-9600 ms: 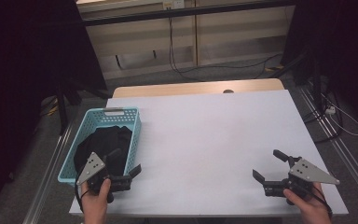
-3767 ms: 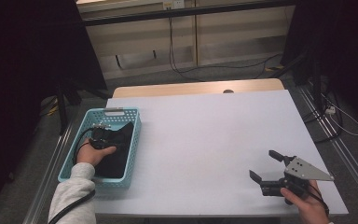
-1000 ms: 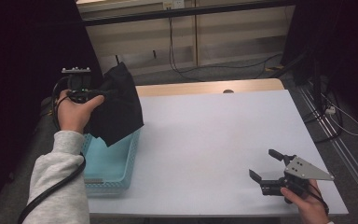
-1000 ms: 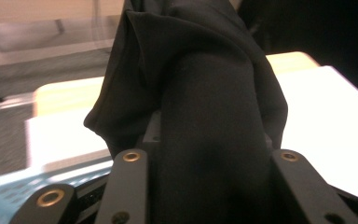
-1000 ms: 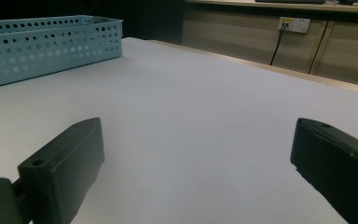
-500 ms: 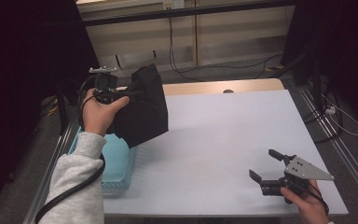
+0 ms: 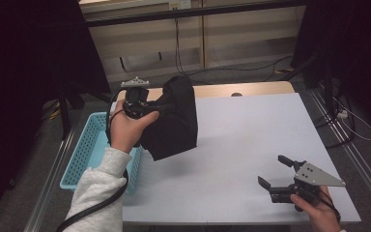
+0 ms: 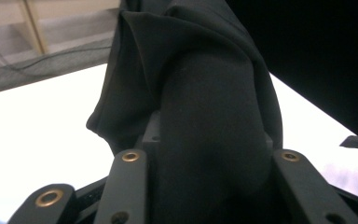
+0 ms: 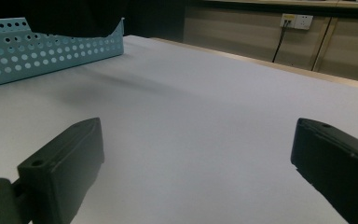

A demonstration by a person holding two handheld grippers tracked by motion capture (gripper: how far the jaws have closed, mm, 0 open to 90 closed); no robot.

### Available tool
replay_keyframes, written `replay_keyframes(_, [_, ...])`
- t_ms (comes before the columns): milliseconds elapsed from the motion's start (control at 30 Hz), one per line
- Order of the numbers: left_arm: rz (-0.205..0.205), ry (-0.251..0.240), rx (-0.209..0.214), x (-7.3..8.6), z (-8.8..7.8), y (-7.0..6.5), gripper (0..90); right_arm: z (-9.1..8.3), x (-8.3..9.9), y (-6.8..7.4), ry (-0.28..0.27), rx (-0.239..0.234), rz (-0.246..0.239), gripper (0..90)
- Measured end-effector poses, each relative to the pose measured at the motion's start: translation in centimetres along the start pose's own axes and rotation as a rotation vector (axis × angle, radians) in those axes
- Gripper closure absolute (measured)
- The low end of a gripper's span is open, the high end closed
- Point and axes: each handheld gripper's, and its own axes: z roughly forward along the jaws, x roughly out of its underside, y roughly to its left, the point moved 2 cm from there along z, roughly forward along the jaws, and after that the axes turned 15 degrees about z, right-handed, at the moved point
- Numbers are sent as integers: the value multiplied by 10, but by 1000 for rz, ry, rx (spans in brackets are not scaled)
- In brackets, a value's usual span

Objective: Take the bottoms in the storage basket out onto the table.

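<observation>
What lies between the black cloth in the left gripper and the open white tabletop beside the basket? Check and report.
Nothing visible does. The black cloth hangs from the left gripper, clamped between its jaws, above the table's left part, just right of the blue basket. The surface under it is bare. The right gripper rests open near the front right corner, well apart.

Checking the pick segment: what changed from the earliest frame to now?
The left claw went into the light blue perforated plastic basket, closed on the black cloth garment, lifted it out and carried it rightward; it now hangs above the white table. The right claw stayed open at the table's near right corner, and the basket kept its place.
</observation>
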Motion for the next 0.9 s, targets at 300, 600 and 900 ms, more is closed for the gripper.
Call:
replay_keyframes(300, [12, -20, 71, 15, 21, -28, 623, 0, 0, 0, 0, 5, 3, 18])
replay_keyframes(600, [41, -32, 163, 40, 64, -67, 614, 1, 1, 2, 12, 0, 0, 18])
replay_keyframes(900, [85, -61, 162, 73, 103, -79, 338, 6, 0, 3, 30, 10, -33, 17])
